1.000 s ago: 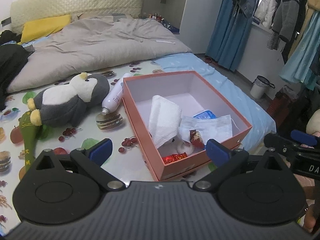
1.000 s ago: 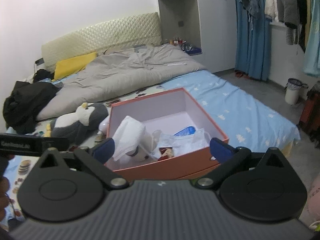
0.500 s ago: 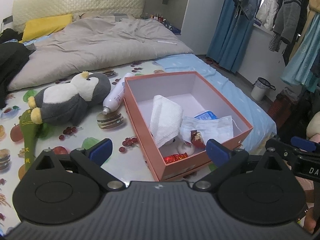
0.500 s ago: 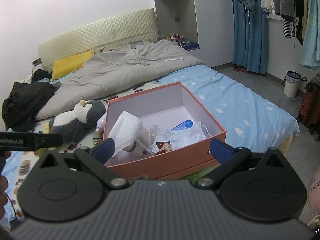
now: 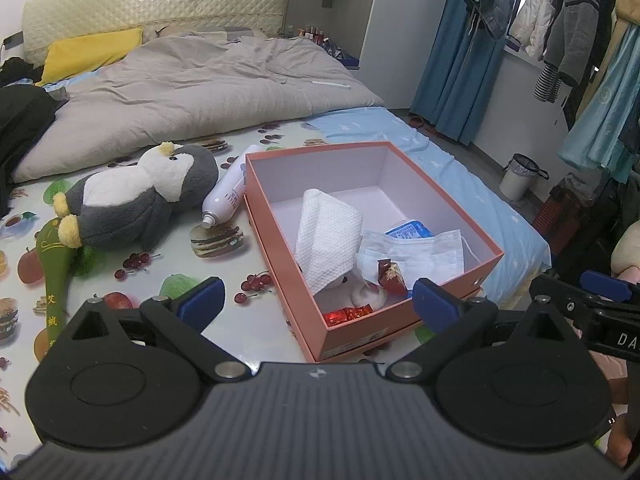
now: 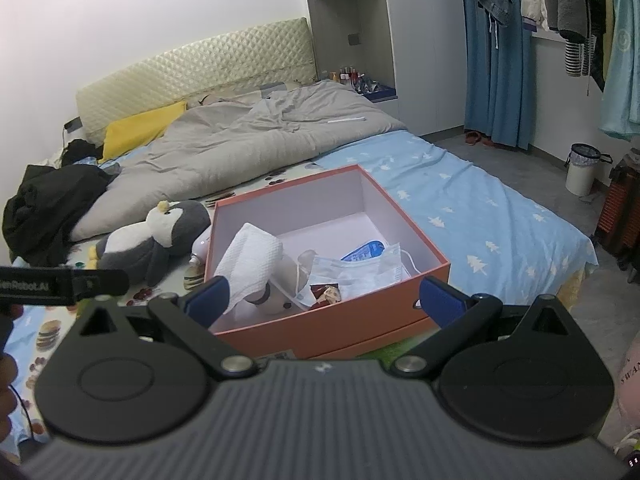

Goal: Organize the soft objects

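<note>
From the left wrist view, the left gripper (image 5: 316, 300) is released, its blue pads spread wide and holding nothing, poised above the near edge of the orange box (image 5: 404, 322). The box sits at centre frame on the printed sheet and already holds a white cloth (image 5: 328, 236) at about 10 o'clock inside it, a face mask (image 5: 416, 252) toward 3 o'clock, and small red wrappers near the front wall. The plush penguin (image 5: 132, 200) lies outside the box at 9 o'clock, touching a white spray bottle (image 5: 228, 200) that rests against the box's left wall. The penguin looks like the soft thing left to gather, so a good approach would likely be to swing left, come down over its thick grey body rather than a foot, and close gently, since plush gives under the pads. A green stuffed item (image 5: 56, 264) at 8 o'clock is partly cut off by the gripper body. From the right wrist view, the right gripper (image 6: 326, 292) is likewise released and empty, hovering before the box front (image 6: 332, 320); the penguin (image 6: 148, 240) sits at 10 o'clock. Here the bottle is almost wholly hidden behind the box wall, and a pale object under the cloth cannot be made out. The dark strap at 9 o'clock is only partly visible.
</note>
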The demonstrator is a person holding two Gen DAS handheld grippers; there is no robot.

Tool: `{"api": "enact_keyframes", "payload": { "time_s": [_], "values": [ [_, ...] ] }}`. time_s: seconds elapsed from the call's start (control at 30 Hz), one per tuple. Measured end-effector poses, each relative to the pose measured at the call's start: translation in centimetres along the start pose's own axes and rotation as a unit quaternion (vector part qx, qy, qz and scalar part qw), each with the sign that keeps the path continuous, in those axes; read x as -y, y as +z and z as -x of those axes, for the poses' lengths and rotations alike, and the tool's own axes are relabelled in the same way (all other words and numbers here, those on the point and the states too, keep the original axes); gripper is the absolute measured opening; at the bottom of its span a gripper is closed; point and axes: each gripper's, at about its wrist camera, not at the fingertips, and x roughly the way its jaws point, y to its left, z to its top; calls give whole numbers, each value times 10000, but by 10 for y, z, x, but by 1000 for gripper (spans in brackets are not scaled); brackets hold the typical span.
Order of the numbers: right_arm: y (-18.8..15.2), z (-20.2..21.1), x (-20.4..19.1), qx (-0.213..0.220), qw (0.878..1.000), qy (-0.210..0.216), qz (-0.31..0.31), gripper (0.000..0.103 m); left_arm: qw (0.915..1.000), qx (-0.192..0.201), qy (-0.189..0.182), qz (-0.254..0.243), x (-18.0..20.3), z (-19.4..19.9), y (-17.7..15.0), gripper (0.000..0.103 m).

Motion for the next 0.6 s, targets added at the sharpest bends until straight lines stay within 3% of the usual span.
{"api": "enact_keyframes", "payload": {
  "time_s": [0.6],
  "values": [
    [-2, -2, 4, -65, 9999, 70, -78, 103, 10000, 22, -40, -36, 5, -1, -3, 102]
  ]
}}
